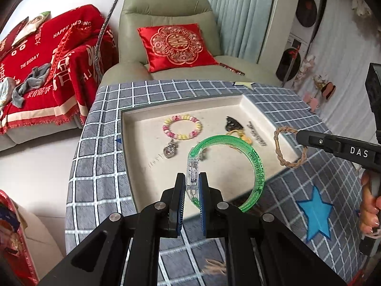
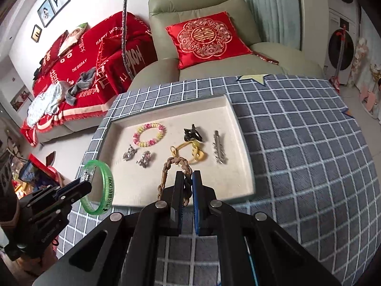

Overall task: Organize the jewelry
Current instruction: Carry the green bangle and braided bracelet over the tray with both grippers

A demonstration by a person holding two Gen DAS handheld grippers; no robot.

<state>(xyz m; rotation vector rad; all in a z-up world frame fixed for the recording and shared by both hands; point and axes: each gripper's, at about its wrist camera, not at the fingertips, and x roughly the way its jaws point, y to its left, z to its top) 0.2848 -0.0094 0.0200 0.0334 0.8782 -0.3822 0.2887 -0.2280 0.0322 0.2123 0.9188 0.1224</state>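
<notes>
My left gripper (image 1: 192,178) is shut on the clear clasp of a green translucent bangle (image 1: 254,162) and holds it above the near part of the white tray (image 1: 181,106). In the right wrist view the bangle (image 2: 106,188) hangs at the tray's left near corner. My right gripper (image 2: 188,176) is shut on a brown braided bracelet (image 2: 177,163) above the tray's (image 2: 223,100) front edge; in the left wrist view this bracelet (image 1: 278,152) hangs over the tray's right rim. In the tray lie a pink-yellow bead bracelet (image 2: 149,134), silver charms (image 2: 129,153), a yellow chain (image 2: 197,152), a black claw clip (image 2: 192,132) and a silver hair clip (image 2: 218,149).
The tray sits on a table with a grey checked cloth (image 2: 297,143) with star patches (image 1: 314,212). A green armchair with a red cushion (image 2: 207,38) stands behind it, and a sofa under a red blanket (image 2: 78,71) at the left.
</notes>
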